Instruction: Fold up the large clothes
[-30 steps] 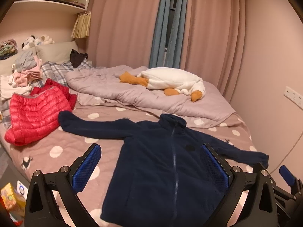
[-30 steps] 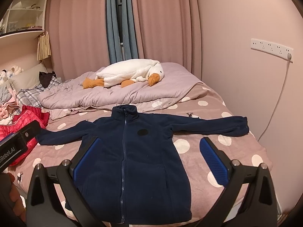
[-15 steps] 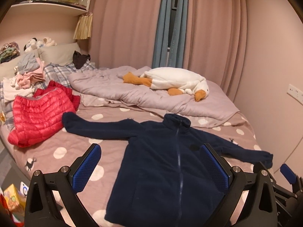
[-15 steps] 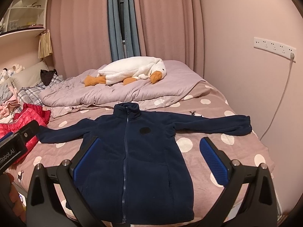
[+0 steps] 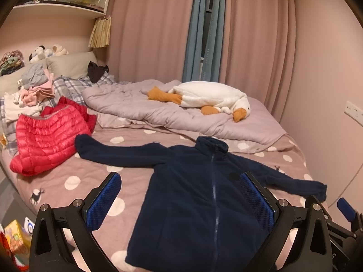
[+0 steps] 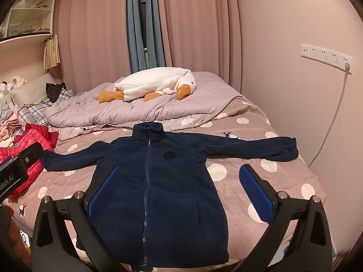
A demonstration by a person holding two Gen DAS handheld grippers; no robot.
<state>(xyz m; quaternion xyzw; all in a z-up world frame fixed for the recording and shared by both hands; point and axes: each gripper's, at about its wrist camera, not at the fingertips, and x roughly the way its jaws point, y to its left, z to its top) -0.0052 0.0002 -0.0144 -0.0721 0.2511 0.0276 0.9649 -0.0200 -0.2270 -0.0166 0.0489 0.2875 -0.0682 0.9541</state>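
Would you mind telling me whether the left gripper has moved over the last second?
Yes. In the left wrist view the goose plush and navy jacket have slid right and down, and more shelf shows, so the left gripper has probably turned left and tipped upward.

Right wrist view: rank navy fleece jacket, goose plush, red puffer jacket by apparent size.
1. navy fleece jacket: largest by far, spread flat with both sleeves out.
2. goose plush: smaller, but it lies farther back on the bed.
3. red puffer jacket: looks smallest, but the left gripper and the frame edge hide part of it, so 2 versus 3 is unsure.
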